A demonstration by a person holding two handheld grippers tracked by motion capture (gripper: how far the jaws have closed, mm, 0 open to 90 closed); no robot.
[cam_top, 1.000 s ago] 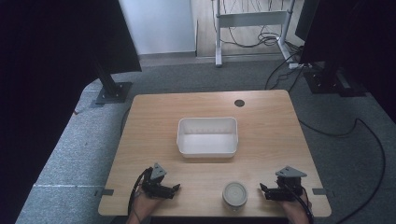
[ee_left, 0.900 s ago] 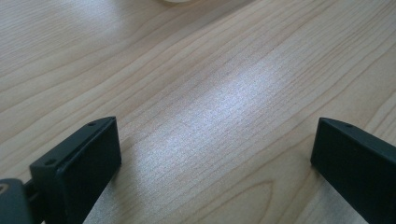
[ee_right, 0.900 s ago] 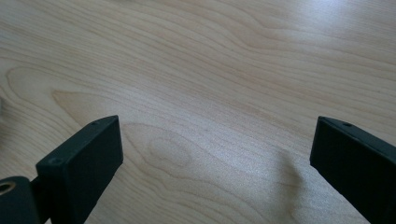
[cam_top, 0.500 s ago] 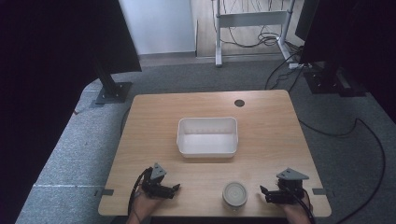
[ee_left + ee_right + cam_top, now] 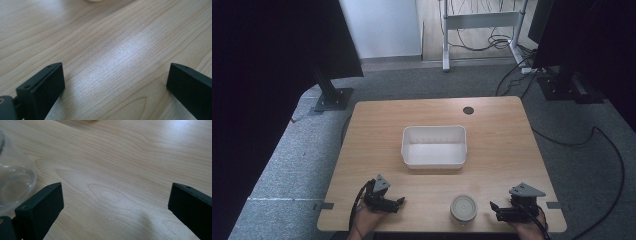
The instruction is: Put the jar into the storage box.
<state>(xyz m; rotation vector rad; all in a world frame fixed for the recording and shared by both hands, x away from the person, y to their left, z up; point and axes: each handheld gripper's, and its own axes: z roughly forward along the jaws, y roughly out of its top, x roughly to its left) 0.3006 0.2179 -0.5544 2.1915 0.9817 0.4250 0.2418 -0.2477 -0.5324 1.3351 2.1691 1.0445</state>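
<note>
High view shows the left gripper (image 5: 393,204) resting spread at the near-left edge, the glass jar (image 5: 463,208) standing untouched near-centre, and the right gripper (image 5: 498,212), jaws wide, just beside it, likely about to close in.

My right tongs (image 5: 495,210) sit slightly lower and nearer the worktop's (image 5: 492,130) front edge than a second ago, jaws wide apart.

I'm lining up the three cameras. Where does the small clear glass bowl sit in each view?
High view: glass bowl at the near table edge, between both tongs, nearer the right tongs.
Right gripper view: bowl at the left edge, beside the left jaw.
Left gripper view: cannot tell.
Shared landmark: wooden tabletop.
</note>
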